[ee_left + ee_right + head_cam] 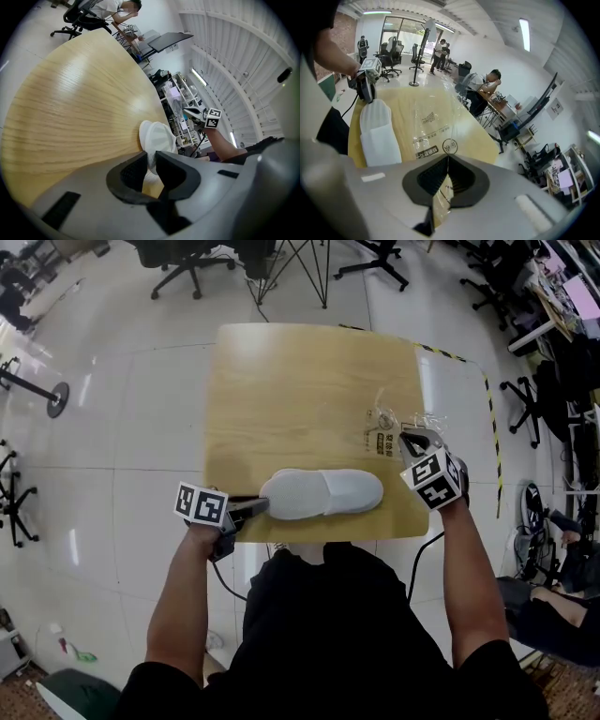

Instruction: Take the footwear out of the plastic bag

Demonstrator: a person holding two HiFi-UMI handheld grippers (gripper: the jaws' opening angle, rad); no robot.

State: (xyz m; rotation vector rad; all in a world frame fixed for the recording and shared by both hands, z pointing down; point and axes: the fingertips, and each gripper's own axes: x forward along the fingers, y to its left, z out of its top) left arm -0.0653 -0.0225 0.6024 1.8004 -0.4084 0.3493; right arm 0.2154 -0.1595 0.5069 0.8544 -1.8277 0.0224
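Note:
A pair of white slippers (323, 493) lies stacked on the wooden table (300, 390) near its front edge, out of the bag. My left gripper (258, 506) is shut on the slippers' left end; in the left gripper view the white fabric (157, 138) sits pinched between the black pads (133, 171). To the right, the clear plastic bag (386, 423) with printed labels is empty and lifted at one edge. My right gripper (410, 439) is shut on that edge. In the right gripper view the film (424, 123) runs from the closed jaws across the table, beside the slippers (377, 131).
Office chairs (187, 263) and a stand stand on the pale floor beyond the table's far edge. Desks with equipment and a seated person (553, 606) fill the right side. Yellow-black tape (492, 427) marks the floor right of the table.

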